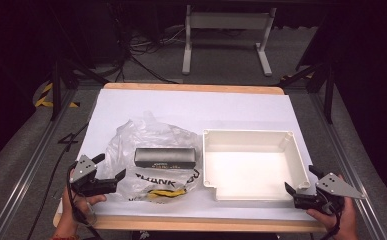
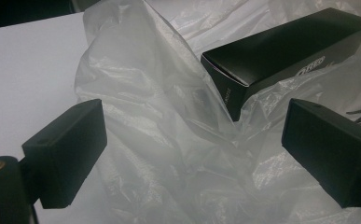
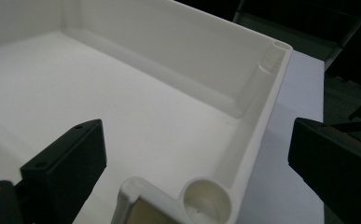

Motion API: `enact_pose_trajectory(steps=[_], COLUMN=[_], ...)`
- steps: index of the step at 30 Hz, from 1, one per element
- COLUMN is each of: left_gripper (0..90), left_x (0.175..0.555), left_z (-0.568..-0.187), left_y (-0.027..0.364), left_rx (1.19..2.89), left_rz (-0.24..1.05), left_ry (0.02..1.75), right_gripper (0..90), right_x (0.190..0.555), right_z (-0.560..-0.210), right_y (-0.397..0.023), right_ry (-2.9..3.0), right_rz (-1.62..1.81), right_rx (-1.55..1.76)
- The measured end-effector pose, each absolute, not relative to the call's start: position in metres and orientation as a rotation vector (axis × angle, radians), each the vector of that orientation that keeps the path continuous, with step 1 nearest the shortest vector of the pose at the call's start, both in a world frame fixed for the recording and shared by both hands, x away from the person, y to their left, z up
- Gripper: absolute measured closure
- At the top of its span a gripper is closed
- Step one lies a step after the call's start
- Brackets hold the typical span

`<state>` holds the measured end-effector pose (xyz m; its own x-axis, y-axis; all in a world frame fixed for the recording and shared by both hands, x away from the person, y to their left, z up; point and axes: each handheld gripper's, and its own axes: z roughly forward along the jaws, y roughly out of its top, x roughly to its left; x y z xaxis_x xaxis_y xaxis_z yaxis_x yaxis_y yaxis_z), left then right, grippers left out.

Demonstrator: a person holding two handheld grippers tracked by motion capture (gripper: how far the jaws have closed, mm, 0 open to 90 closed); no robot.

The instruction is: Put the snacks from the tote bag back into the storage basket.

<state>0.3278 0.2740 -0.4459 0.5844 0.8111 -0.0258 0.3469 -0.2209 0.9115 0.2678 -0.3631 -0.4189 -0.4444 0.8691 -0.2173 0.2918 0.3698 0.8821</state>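
A crumpled clear plastic bag (image 1: 151,145) with black lettering lies left of centre on the white table cover. On it rests a long black box (image 1: 166,156), seen close up as the black box (image 2: 285,51) over the bag (image 2: 159,140). My left gripper (image 1: 115,176) is open at the bag's near left edge; in the left gripper view the left gripper (image 2: 192,154) has bag film between its spread jaws. A white tray (image 1: 251,135) stands to the right, with nothing in it. My right gripper (image 1: 301,187) is open, straddling the tray's near right corner (image 3: 206,200).
White sheet (image 1: 181,107) covers a wooden tabletop (image 1: 191,88). Behind the table stands a white table frame (image 1: 226,35) on grey floor, with cables (image 1: 141,55) at the back left. Metal rails (image 1: 31,155) run along both sides.
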Motion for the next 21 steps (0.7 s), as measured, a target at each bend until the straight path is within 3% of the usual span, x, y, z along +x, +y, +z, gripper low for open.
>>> enact_pose_trajectory(steps=[16,21], left_gripper=[7.5,7.5], left_x=[0.323,0.322], left_z=[-0.446,-0.445], left_y=[0.277,0.274], left_rx=[1.806,1.82], left_rz=[0.579,0.591], left_ry=[0.95,0.947], right_gripper=[5.0,9.6], right_x=[0.264,0.264], right_z=[-0.397,-0.379], right_y=[-0.356,-0.341], right_ry=[1.905,1.924], right_rz=[1.05,1.041], right_rx=[0.918,0.887])
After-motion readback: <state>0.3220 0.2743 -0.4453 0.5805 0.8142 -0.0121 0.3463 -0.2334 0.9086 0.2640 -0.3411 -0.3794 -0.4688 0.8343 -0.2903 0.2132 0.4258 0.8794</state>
